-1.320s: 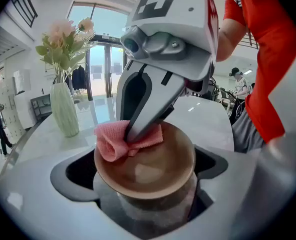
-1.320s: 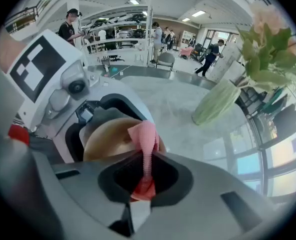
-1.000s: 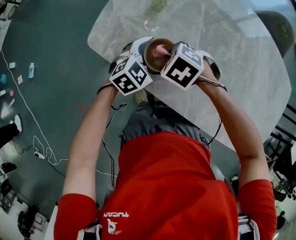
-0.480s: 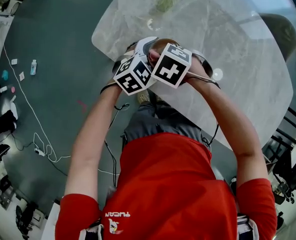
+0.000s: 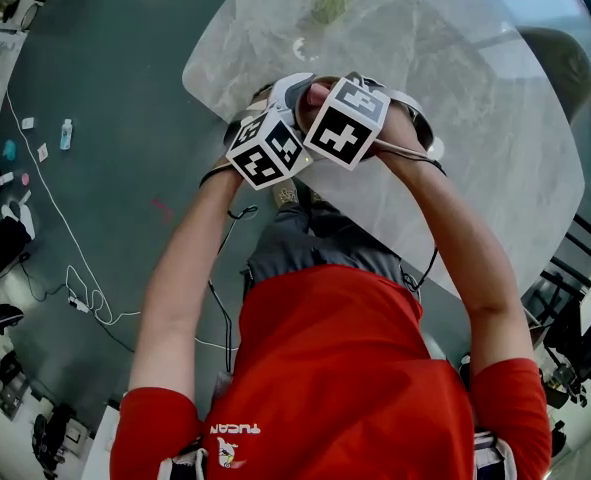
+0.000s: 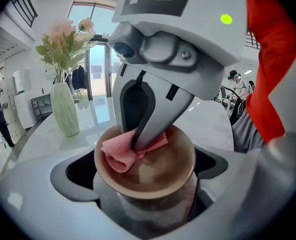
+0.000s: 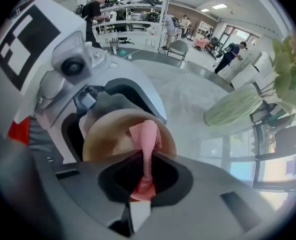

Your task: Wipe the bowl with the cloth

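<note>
In the left gripper view a tan bowl (image 6: 153,176) sits between the jaws of my left gripper (image 6: 145,186), which is shut on it and holds it above the table edge. A pink cloth (image 6: 118,153) lies crumpled against the bowl's inner wall, pressed there by my right gripper, which comes down from above. In the right gripper view my right gripper (image 7: 143,180) is shut on the pink cloth (image 7: 146,136), whose free end rests inside the bowl (image 7: 105,136). In the head view the two marker cubes (image 5: 268,148) (image 5: 347,121) cover nearly all of the bowl.
A marble-top table (image 5: 455,168) spreads ahead, with a pale green vase of flowers (image 6: 65,109) standing at its far side. The dark floor (image 5: 105,118) lies to the left, with cables and small items. People and chairs (image 7: 178,46) are in the room behind.
My right gripper has moved left and up over the bowl with the cloth. The bowl's inside showed in the head view a second ago and is now covered by the cube.
</note>
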`<state>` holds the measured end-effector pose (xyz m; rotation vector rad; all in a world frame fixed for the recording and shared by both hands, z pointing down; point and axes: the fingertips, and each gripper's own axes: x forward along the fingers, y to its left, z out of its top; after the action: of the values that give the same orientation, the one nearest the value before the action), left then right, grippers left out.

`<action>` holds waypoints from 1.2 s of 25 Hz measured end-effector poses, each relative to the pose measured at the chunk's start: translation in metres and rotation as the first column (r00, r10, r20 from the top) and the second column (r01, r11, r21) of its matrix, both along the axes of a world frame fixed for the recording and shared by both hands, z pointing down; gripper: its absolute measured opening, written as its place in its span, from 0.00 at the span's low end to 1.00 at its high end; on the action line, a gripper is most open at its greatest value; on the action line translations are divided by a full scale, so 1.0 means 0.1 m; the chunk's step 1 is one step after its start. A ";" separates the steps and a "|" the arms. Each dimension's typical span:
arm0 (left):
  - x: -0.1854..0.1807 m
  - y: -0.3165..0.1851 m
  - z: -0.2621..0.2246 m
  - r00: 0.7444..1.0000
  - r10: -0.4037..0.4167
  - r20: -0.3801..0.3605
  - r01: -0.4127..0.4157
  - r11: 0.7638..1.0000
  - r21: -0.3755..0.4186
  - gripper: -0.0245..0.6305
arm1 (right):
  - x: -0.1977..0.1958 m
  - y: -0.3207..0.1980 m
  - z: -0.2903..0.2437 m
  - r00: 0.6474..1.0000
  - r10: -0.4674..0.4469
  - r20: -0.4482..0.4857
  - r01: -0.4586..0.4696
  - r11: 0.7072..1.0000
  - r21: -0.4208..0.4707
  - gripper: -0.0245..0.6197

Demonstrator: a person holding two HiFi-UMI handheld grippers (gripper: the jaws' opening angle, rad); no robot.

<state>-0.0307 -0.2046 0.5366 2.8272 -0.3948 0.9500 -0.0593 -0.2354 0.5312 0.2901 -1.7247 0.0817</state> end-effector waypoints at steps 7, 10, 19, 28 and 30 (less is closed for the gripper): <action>0.00 0.01 0.00 1.000 0.002 -0.001 -0.002 1.000 -0.001 0.93 | 0.00 0.32 -0.02 0.997 -0.079 -0.009 0.078 0.993 -0.087 0.07; 0.00 0.01 -0.01 1.000 0.001 -0.001 -0.001 1.000 0.000 0.93 | -0.10 0.35 0.00 0.997 -0.077 0.021 0.078 0.992 -0.101 0.07; 0.01 0.02 -0.01 1.000 0.004 -0.019 -0.004 1.000 -0.010 0.93 | -0.15 0.22 -0.04 0.996 -0.017 0.090 0.021 0.999 -0.046 0.07; 0.04 0.03 -0.08 0.998 -0.003 -0.061 0.003 1.000 -0.004 0.93 | -0.12 0.21 -0.16 0.988 0.009 0.157 -0.007 1.000 -0.019 0.07; 0.03 0.03 -0.10 0.998 -0.009 -0.068 0.010 1.000 0.002 0.93 | -0.11 0.24 -0.18 0.986 0.011 0.167 -0.006 1.000 -0.026 0.07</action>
<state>-0.0280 -0.2017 0.5268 2.8477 -0.4009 0.8490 -0.0704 -0.2114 0.5127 0.2784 -1.8875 0.1373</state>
